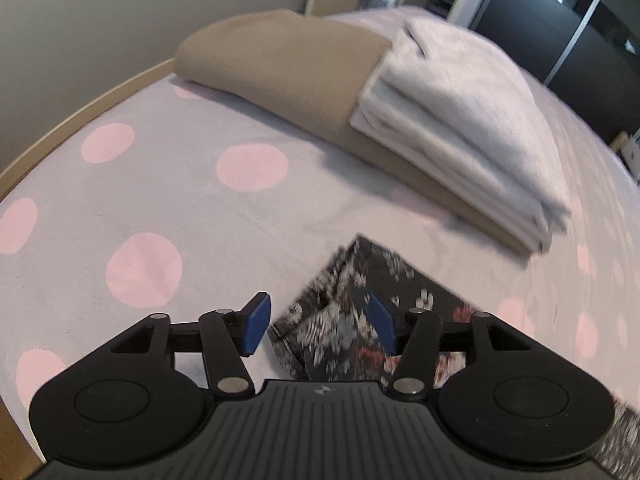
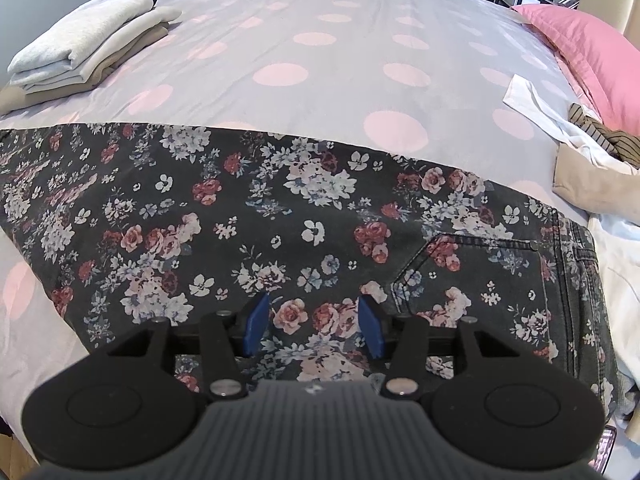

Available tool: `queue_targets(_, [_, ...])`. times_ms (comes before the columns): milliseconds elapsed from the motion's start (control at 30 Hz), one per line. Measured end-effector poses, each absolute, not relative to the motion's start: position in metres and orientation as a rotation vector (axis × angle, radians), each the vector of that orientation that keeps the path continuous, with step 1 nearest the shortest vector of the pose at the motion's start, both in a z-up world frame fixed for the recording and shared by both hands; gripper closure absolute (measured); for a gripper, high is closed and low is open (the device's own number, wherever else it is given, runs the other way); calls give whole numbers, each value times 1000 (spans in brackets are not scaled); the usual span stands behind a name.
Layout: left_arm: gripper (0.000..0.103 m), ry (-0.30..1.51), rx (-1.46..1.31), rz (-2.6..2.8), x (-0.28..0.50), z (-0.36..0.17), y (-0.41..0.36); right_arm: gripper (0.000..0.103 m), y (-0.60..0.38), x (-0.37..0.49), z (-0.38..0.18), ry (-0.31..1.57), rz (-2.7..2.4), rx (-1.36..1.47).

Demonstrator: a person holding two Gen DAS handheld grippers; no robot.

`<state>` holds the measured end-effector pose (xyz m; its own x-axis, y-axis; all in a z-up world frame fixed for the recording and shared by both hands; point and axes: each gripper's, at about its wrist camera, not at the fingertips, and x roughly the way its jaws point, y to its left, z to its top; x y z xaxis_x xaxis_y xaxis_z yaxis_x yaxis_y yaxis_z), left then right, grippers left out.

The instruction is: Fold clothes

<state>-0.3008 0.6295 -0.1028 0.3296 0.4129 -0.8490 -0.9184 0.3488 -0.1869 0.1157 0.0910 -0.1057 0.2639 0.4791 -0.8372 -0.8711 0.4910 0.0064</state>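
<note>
Floral trousers (image 2: 248, 216) lie flat across the near part of the bed (image 2: 320, 40), their long axis running parallel to the bed's near edge: the waistband and back pocket (image 2: 472, 264) point toward the pillow end on the right, the leg ends toward the left. The right gripper (image 2: 314, 326) hangs directly over the seat of the trousers, just left of the pocket, its blue pads standing moderately apart with patterned cloth showing between them; nothing appears clamped. The left gripper (image 1: 320, 326) is at the opposite end, over the leg hems (image 1: 360, 304), its jaws wide and no cloth pinched; this view is motion-blurred, so contact with the hem cannot be confirmed. Each hand is thus nearer one end of the garment, and a fold would probably bring the hems along the long axis toward the waistband. A folded stack (image 2: 80, 44) of beige and pale grey items sits toward the bed's far left corner; unfolded clothes (image 2: 580, 148) lie heaped at the right edge beside a pink pillow (image 2: 592, 48).
</note>
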Motion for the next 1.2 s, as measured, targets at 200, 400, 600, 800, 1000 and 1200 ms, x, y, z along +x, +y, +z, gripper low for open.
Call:
queue_targets(200, [48, 899, -716, 996, -292, -121, 627, 49, 90, 117, -106, 899, 969, -513])
queue_targets(400, [48, 963, -709, 996, -290, -137, 630, 49, 91, 115, -108, 896, 976, -522])
queue_targets(600, [48, 1025, -664, 989, -281, -151, 632, 49, 91, 116, -111, 900, 973, -528])
queue_targets(800, [76, 1010, -697, 976, -277, -149, 632, 48, 91, 116, -112, 901, 972, -532])
queue_targets(1000, [86, 928, -705, 954, -271, -118, 620, 47, 90, 118, -109, 895, 966, -526])
queue_targets(1200, [86, 780, -731, 881, -261, -59, 593, 42, 87, 122, -100, 924, 934, -502])
